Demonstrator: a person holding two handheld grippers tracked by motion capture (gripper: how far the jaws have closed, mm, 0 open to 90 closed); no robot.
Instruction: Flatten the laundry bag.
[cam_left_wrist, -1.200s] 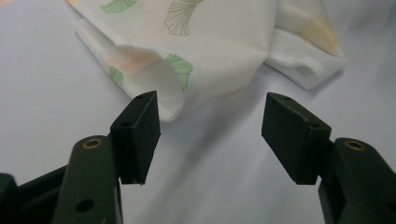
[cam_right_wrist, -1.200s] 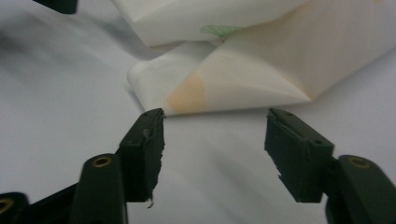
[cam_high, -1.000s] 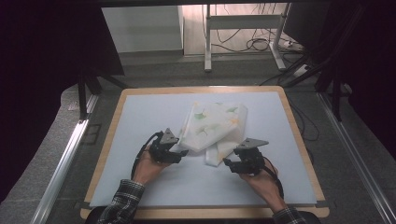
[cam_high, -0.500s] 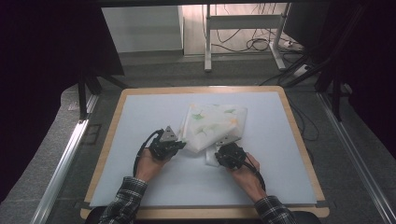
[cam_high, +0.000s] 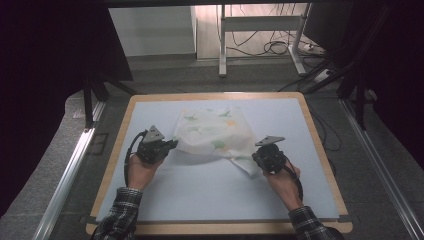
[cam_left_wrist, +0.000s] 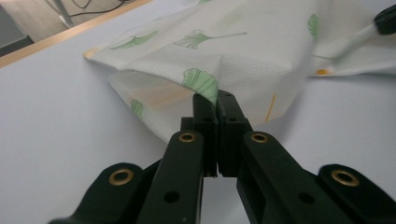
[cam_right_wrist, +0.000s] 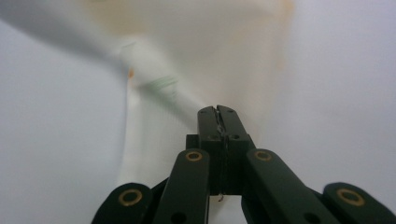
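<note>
Left tool (cam_high: 172, 144) has its 2 jaws pressed together on a corner of the white cloth (cam_high: 212, 132), pinching a fold printed with a green leaf (cam_left_wrist: 201, 85). Right tool (cam_high: 256, 157) is likewise clamped on the cloth's near right corner, a thin edge of fabric caught between its jaws. Between them the cloth lies bunched on the pale blue bench (cam_high: 210, 190), toward its far middle.
</note>
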